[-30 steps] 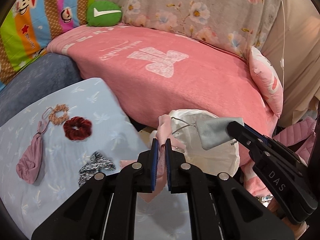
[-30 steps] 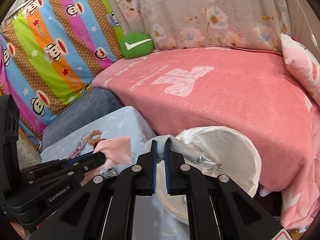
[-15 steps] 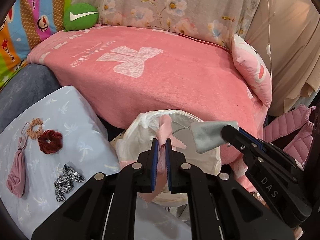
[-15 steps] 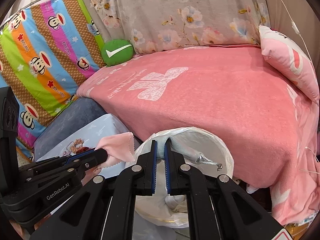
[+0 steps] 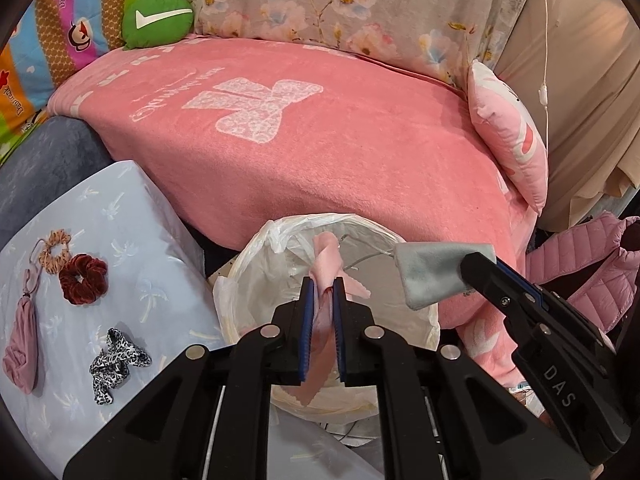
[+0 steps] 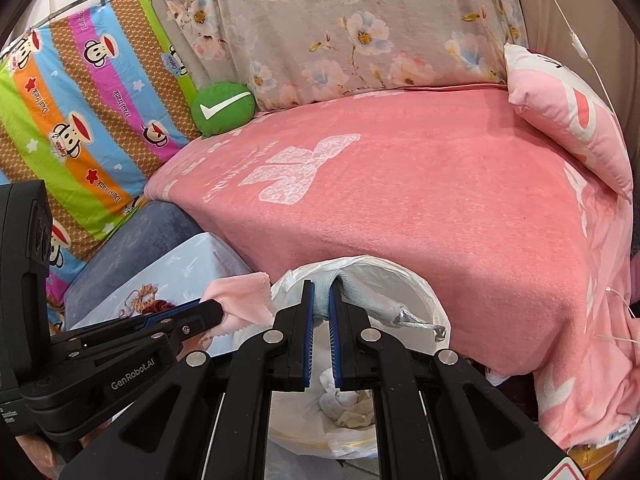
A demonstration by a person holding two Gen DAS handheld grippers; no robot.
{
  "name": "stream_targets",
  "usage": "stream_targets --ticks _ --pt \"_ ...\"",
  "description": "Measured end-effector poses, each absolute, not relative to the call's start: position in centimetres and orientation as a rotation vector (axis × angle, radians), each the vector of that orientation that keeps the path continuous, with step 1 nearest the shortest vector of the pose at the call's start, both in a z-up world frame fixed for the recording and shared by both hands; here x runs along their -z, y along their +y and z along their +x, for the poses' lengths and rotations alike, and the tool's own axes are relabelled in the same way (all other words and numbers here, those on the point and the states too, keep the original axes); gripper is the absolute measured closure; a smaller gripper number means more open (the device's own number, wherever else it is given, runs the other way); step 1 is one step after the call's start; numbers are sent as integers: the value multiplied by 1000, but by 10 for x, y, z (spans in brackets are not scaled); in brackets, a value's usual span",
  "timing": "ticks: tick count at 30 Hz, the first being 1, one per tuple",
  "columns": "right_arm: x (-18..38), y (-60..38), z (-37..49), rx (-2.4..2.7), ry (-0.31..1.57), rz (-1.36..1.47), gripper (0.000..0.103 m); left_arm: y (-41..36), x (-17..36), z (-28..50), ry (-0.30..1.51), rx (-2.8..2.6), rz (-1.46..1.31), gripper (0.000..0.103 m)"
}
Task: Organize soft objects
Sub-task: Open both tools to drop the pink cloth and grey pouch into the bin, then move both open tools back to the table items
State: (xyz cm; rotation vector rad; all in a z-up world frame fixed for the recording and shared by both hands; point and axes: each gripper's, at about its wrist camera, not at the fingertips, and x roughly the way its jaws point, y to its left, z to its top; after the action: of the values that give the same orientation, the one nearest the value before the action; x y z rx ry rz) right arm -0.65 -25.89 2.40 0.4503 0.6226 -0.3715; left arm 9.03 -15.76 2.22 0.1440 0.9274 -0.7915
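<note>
The left gripper [image 5: 321,280] is clamped on a pink cloth [image 5: 325,256], which stands up between the pads and also hangs below them; the right gripper [image 6: 321,284] is clamped on a grey pouch [image 6: 366,300], whose silver drawstring [image 6: 420,323] trails to the right. Both items are held above the mouth of a white bin [image 5: 400,240] lined with a thin plastic bag [image 6: 384,268]; a white bundle [image 6: 340,398] lies at the bottom of the bin. To the left of the bin, a pale blue sheet [image 5: 132,216] carries a patterned black-and-white scrunchie [image 5: 116,360], a dark red scrunchie [image 5: 83,279], a tan scrunchie [image 5: 55,249] and a mauve drawstring pouch [image 5: 21,348], all lying apart from the bin. Behind the bin lies a pink blanket [image 5: 320,152]; a pink pillow [image 5: 508,132] leans at its right end; a green cushion [image 5: 158,20] rests at its far left corner against a floral cloth [image 5: 340,4] and a striped cartoon sheet [image 6: 80,120].
</note>
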Motion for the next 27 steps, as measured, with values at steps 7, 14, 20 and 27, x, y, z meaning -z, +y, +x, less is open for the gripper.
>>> stream_targets --ticks 7,14,20,27 --pt "-23 -260 -7 377 623 449 96 -159 -25 90 891 750 143 41" --pt "-23 -257 -4 372 630 444 95 -152 -29 93 861 734 133 40" --pt "-22 -252 0 360 632 440 89 -145 -26 95 868 718 122 40" --pt "-24 -244 5 343 638 424 85 -137 -25 97 874 707 106 40"
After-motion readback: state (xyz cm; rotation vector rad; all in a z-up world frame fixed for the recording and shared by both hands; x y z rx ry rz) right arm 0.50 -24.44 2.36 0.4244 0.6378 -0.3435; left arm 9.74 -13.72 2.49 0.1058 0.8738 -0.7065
